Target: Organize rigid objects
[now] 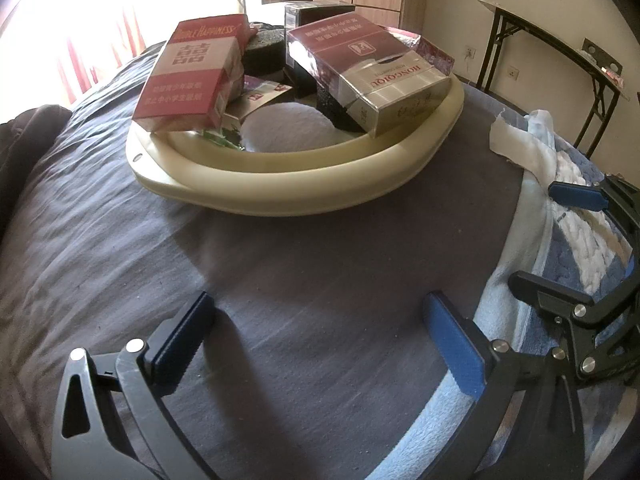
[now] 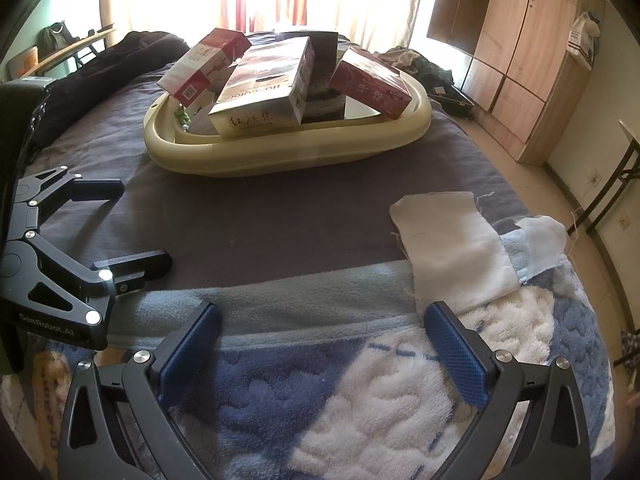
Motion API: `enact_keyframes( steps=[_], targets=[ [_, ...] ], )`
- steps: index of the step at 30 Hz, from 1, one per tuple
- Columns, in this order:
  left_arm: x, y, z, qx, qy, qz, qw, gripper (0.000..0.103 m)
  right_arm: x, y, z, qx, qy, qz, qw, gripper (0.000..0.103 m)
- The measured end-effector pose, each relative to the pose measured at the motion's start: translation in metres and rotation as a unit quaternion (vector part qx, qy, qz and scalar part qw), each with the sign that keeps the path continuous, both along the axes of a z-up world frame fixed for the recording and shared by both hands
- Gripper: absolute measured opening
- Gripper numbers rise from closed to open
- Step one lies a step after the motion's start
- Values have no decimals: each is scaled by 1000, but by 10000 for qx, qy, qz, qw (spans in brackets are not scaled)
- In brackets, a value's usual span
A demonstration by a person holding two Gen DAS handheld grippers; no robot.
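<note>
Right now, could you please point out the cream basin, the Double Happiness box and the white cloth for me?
cream basin [image 1: 280, 184]: left wrist view, front rim.
Double Happiness box [image 1: 188, 80]: left wrist view, printed top face.
white cloth [image 2: 452, 248]: right wrist view, middle of the fabric.

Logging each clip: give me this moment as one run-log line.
left gripper: open, empty, over the grey sheet | right gripper: open, empty | boxes: piled in cream tray | white cloth: on bed

Left gripper sits low in its frame, jaws spread wide and empty. Right gripper, likewise low, gapes empty.
</note>
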State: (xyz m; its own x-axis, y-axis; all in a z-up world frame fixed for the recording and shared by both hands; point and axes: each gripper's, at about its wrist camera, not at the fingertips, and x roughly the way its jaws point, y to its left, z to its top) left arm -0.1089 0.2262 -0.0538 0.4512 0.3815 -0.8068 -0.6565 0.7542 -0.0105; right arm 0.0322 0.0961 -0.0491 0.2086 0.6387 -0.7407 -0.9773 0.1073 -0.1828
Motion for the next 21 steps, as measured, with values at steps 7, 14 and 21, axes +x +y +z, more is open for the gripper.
enact_keyframes(
  steps=[7,14,21],
  targets=[
    [-1,2,-3,-1,-4,4,10000,103,0,0,0,0,-4,-1,10000,103],
    [0,2,-2,-5,-3,5,10000,103,0,0,0,-1,-12,-2,10000,103],
    [0,2,-2,-6,-2,2,10000,103,1,1,0,2,8,-4,10000,103]
  ],
)
